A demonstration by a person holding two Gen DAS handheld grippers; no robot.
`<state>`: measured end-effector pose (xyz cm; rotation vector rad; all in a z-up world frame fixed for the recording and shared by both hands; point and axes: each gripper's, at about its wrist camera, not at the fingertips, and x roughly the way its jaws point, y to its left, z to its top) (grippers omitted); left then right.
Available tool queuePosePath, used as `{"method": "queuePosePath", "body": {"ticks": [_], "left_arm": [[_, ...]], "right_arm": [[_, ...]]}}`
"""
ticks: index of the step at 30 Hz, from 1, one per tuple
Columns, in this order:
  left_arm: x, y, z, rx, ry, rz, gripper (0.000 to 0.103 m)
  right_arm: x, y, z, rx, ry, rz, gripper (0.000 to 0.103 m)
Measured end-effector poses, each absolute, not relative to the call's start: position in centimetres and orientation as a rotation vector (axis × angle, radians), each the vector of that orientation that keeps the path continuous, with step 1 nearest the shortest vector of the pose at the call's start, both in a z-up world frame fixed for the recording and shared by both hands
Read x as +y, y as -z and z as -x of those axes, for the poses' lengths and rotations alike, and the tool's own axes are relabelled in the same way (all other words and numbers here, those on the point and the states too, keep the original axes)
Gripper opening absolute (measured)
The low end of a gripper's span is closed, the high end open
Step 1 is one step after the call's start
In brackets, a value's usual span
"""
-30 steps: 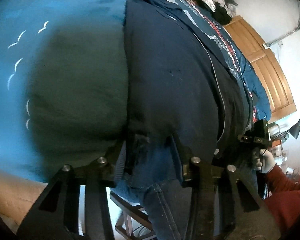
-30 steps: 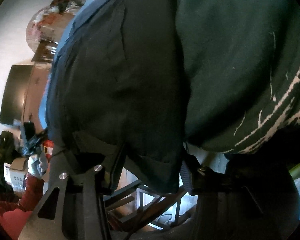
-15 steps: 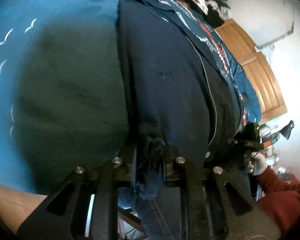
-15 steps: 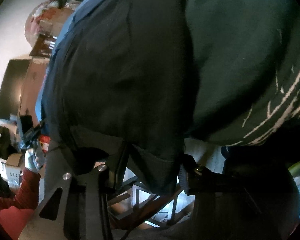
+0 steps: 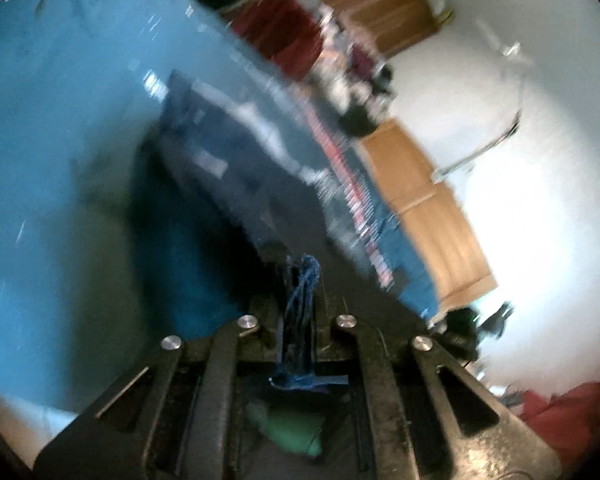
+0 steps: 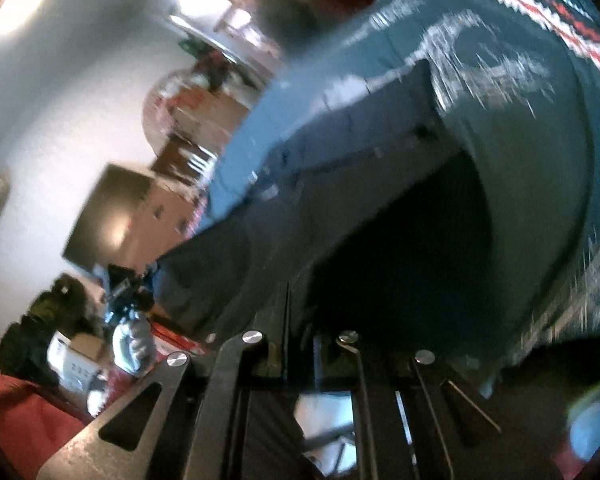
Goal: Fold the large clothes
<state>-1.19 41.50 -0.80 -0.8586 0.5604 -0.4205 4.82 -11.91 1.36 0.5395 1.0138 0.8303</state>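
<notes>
Left gripper point(image 5: 300, 300) and right gripper point(image 6: 300, 344) each pinch an edge of the dark jeans point(image 5: 236, 168) over the blue bedspread point(image 5: 68, 92).

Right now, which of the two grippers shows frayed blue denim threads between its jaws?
The left gripper: frayed threads of the dark jeans stick up between its closed jaws. The right gripper shows only a dark fabric fold.

Black grippers point(image 5: 298, 280) w/ silver screws point(image 5: 247, 322); red sleeve point(image 6: 24, 420), white glove point(image 6: 132, 344).
</notes>
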Motion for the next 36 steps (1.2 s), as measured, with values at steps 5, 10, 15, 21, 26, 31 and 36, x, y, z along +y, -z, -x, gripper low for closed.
{"method": "queuePosePath", "body": {"ticks": [5, 10, 15, 21, 26, 31, 36], "left_arm": [[43.6, -1.9, -5.4, 0.471, 0.370, 0.886, 0.008], [44.5, -1.1, -14.4, 0.500, 0.297, 0.869, 0.010], [45.7, 4.1, -24.4, 0.632, 0.157, 0.818, 0.016], [47.6, 13.9, -31.3, 0.855, 0.036, 0.852, 0.035], [47.2, 13.5, -30.2, 0.816, 0.063, 0.838, 0.041], [44.9, 8.7, -29.7, 0.808, -0.080, 0.541, 0.047], [42.1, 6.3, -24.9, 0.779, -0.127, 0.287, 0.052]], "right_arm": [[-12.0, -4.2, -14.4, 0.940, -0.834, -0.621, 0.011], [-8.0, -3.3, -29.0, 0.960, -0.814, -0.572, 0.012], [-4.2, 2.4, -41.7, 1.022, -0.735, -0.465, 0.023], [-4.4, 10.0, -49.1, 1.128, -0.561, -0.452, 0.055], [-4.2, 11.8, -48.4, 1.140, -0.575, -0.414, 0.058], [-2.0, 12.0, -46.7, 1.148, -0.494, -0.211, 0.036], [-0.9, 6.8, -41.6, 0.986, -0.432, -0.093, 0.041]]}}
